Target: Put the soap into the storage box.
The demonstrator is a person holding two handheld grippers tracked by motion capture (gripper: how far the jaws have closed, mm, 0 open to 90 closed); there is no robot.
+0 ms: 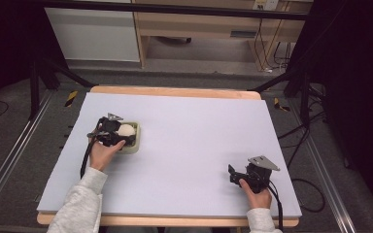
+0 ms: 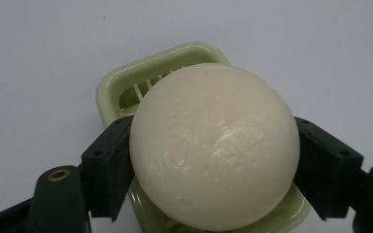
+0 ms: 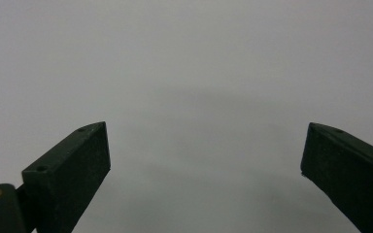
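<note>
The round cream-white ball (image 2: 214, 148) looks like soap or wax: smooth, with a soft sheen and faint scuff streaks on top. The pale green slotted dish (image 2: 126, 90) under it is glossy moulded plastic, pretty clean. The left gripper (image 2: 213, 170) has matt black plastic jaws with a slightly grainy face, plus a brass-looking rivet. Same dull black on the right gripper (image 3: 206, 160). The table's lilac-grey mat (image 1: 199, 136) is flat and matt, foam-like, with a bare wooden edge. The person's sleeve (image 1: 80, 204) is soft grey fleecy cloth.
</note>
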